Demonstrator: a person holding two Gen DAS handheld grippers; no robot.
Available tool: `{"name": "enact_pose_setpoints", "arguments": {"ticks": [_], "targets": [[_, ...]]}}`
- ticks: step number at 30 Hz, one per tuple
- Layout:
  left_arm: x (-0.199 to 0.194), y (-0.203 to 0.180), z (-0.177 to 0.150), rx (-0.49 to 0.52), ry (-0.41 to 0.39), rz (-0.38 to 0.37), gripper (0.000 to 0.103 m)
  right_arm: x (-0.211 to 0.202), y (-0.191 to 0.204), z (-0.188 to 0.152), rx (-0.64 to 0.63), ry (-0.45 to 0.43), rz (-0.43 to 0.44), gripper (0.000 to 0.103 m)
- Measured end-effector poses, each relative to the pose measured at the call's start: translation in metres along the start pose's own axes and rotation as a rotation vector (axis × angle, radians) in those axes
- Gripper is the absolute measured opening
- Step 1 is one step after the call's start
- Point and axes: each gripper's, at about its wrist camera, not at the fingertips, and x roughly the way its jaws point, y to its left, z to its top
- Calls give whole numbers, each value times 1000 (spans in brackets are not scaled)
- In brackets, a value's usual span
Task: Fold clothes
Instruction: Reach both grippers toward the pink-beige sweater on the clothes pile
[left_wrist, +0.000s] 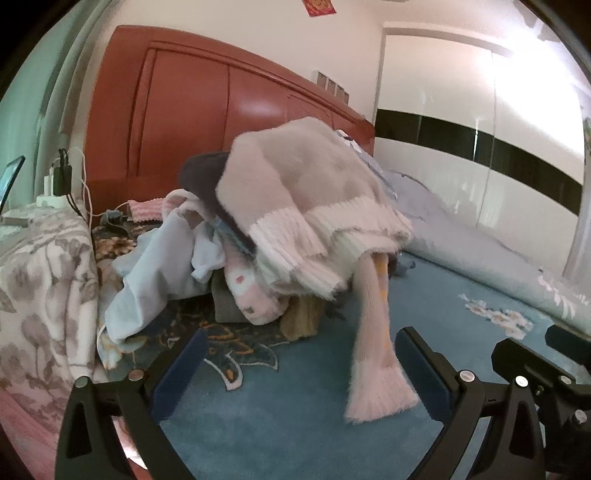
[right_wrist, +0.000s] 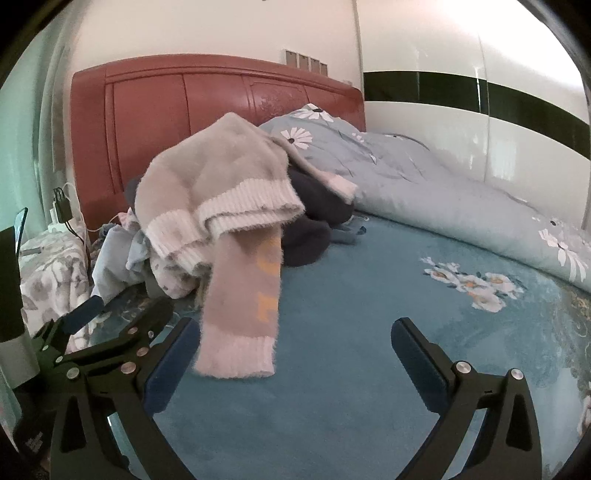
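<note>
sweater (left_wrist: 306, 192) | fuzzy taupe, white ribbed cuffs | crumpled atop clothes pile (left_wrist: 177, 258) | sleeve hanging down

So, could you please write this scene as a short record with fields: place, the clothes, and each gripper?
place: bed with teal floral cover, red headboard behind
clothes: unsorted pile near the headboard
top garment: fuzzy pink-grey sweater lies on the pile, one sleeve hanging down onto the cover
dark garment: partly under the sweater
quilt: grey-blue with daisies, bunched along the right side
left gripper: open, holds nothing
right gripper: open, holds nothing
folding: not yet begun
</note>
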Motion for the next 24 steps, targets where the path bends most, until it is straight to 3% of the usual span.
{"name": "enact_pose_setpoints", "arguments": {"ticks": [9, 17, 24], "targets": [[-14, 15, 7, -96, -81, -88, 103, -1, 0, 6, 47, 17, 26, 103], [-25, 14, 7, -54, -150, -78, 103, -5, -5, 8, 91, -11, 40, 103], [-20, 15, 9, -36, -112, -110, 103, -14, -7, 21, 48, -25, 31, 103]]}}
